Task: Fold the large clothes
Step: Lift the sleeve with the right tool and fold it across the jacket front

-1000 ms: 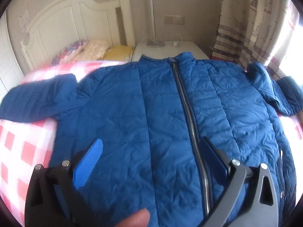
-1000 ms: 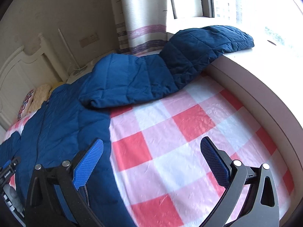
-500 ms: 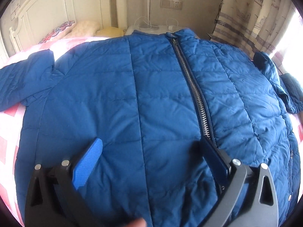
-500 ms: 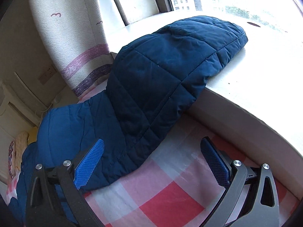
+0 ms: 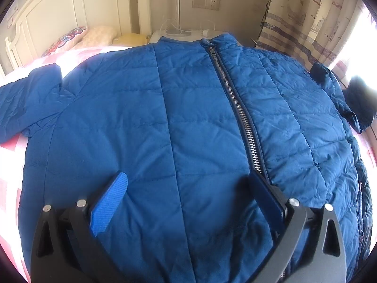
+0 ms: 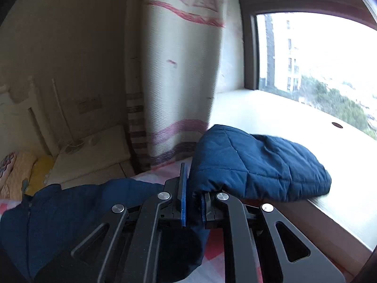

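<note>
Blue jacket sleeve (image 6: 259, 165), free before, now pinched by just-closed right gripper (image 6: 192, 202) fingers; left gripper (image 5: 186, 198) wide.

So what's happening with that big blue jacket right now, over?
Left gripper open, over blue quilted jacket flat on the checked bed. Right gripper just closed on its sleeve, cuff end on the windowsill. Nothing in the way.

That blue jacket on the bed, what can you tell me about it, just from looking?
The blue jacket is a quilted, puffy-looking coat lying face up on the pink checked bedsheet, its metal zipper closed to the collar. One sleeve lies out flat; the other sleeve reaches onto the white window ledge. The right gripper has just closed on that sleeve. The left gripper sits open over the chest.
</note>
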`<state>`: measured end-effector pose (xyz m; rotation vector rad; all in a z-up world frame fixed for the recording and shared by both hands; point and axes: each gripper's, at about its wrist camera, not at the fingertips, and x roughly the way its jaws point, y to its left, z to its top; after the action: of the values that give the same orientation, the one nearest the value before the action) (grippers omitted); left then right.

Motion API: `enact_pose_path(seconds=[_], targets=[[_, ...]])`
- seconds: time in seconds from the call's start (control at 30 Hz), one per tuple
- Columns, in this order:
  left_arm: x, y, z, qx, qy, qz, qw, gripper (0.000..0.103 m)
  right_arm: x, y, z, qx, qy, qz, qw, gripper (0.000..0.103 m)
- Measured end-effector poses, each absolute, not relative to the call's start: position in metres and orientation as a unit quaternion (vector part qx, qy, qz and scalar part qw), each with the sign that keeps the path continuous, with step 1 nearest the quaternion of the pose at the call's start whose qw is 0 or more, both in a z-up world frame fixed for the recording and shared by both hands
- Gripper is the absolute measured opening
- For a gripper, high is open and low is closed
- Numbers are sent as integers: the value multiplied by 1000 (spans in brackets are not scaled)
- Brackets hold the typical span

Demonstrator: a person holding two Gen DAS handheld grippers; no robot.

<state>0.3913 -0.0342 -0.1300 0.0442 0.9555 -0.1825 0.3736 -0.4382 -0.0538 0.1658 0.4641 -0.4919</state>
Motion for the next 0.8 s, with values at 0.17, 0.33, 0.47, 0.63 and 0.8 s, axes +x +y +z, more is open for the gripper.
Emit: enact_pose_path(seconds=[0.17,0.33,0.47,0.63,0.8], targets=[[390,-20,-127,-27,448,-108,887,101,381,-283,-49,-153,189,-119,963,12],[391,3,-125,-105,432,-133,886,101,373,-190,-114,-304,247,-7,920,12],[391,2,-124,-110,431,-134,886,101,362,-180,-155,-297,356,81,882,23],[392,1,-124,-108,431,-134,886,101,339,-221,-128,-160,409,135,888,85],[393,-1,-124,-102,432,-131,886,101,281,-279,-96,-39,351,117,928,83]])
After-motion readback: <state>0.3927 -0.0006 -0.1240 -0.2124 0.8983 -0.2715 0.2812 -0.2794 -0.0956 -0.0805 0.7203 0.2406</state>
